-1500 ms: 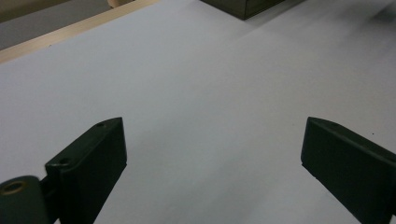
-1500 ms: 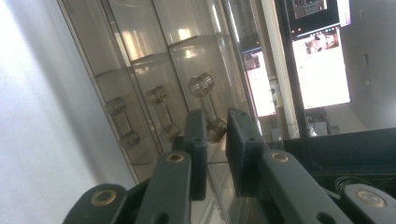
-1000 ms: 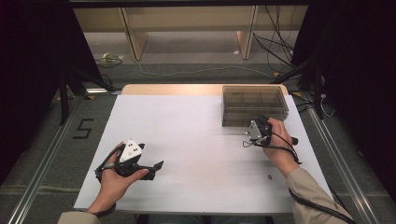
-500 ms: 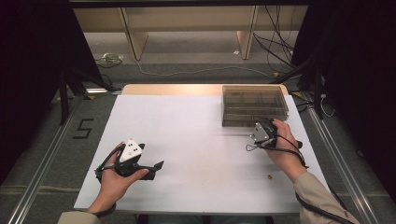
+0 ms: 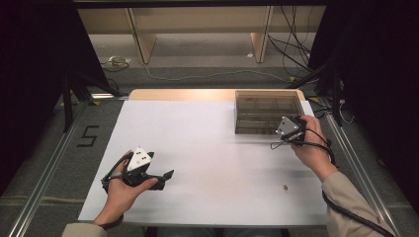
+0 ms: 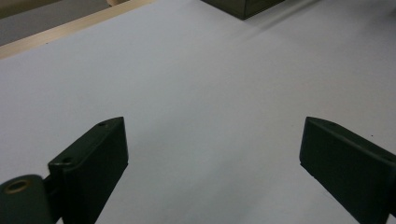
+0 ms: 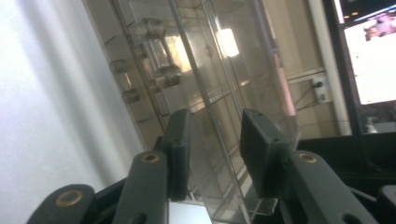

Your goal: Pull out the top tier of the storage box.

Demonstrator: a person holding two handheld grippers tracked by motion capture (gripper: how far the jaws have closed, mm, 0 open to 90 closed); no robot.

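Note:
A clear plastic compartment box point(image 5: 267, 111) stands at the table's back right. My right gripper point(image 5: 291, 126) is at its near right corner, tilted. In the right gripper view the box's thin clear edge point(image 7: 219, 140) runs between the two jaws of the right gripper point(image 7: 215, 126) with a gap on each side; they have just been closing a little and do not press on it. My left gripper point(image 5: 160, 170) rests at the front left, open. In the left gripper view the jaws of the left gripper point(image 6: 212, 135) stand wide over bare table; they have just closed slightly, with nothing between them.
The white table top point(image 5: 207, 148) has a wooden strip along its far edge. A tiny brown speck point(image 5: 285, 187) lies near the front right. Cables and shelf legs sit on the floor beyond the table, and dark curtains hang on both sides.
My right hand has lifted and shifted right, from the box's front wall to its near right corner. The left hand has stayed put.

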